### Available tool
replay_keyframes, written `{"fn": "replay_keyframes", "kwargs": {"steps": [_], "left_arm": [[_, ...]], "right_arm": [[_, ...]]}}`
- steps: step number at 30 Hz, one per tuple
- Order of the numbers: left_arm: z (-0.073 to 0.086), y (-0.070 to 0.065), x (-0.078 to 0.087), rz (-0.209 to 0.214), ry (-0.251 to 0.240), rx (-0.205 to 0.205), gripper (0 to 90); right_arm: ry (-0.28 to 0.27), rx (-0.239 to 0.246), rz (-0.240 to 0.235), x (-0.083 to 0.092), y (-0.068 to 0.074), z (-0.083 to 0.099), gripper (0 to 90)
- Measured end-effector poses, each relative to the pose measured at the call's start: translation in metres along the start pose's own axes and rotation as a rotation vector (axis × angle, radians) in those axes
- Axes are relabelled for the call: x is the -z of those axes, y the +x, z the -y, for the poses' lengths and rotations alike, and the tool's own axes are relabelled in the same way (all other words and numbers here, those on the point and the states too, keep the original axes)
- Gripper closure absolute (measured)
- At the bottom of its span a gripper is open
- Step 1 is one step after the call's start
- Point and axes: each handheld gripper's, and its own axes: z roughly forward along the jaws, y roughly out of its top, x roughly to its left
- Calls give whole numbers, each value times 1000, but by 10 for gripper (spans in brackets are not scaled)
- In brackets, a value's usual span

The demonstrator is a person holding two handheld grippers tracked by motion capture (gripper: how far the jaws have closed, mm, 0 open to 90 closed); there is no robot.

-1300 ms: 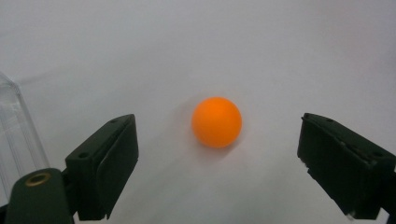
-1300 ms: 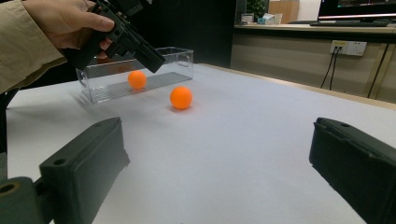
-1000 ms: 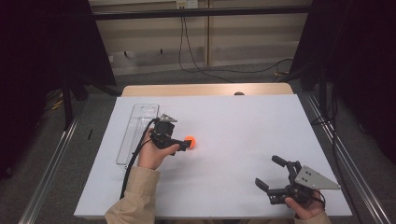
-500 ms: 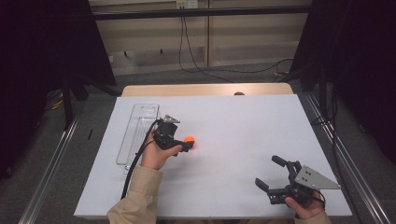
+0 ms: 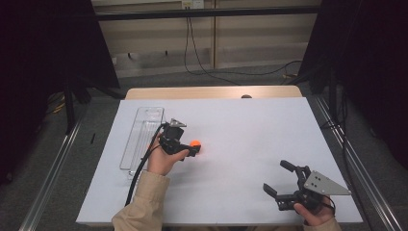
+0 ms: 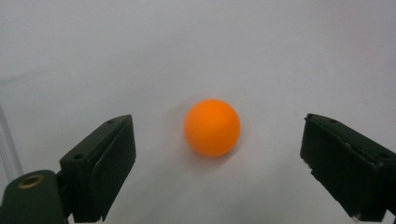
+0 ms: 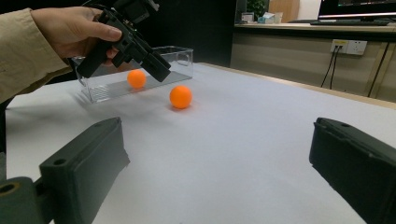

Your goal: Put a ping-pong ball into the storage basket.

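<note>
Orange ball (image 6: 212,127) shifted slightly right (left gripper (image 6: 212,163) gapes).

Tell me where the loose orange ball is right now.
The orange ball lies on the white table, between the open left tongs, right of the clear tray.

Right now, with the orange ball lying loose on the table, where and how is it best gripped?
Grip the orange ball across its widest middle, one pad on each side. It is round and could squirt out if pinched high or low. The left gripper is probably best placed: its open jaws already flank the ball without touching, coming from the clear tray side. Ease forward until the pads straddle its centre, then close gently.
</note>
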Motion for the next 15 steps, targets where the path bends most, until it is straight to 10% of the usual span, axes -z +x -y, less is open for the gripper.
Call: {"fn": "replay_keyframes", "kwargs": {"steps": [15], "left_arm": [[2, -2, -8, -15, 6, -5, 102]], "right_arm": [[2, 2, -7, -1, 0, 0, 28]]}}
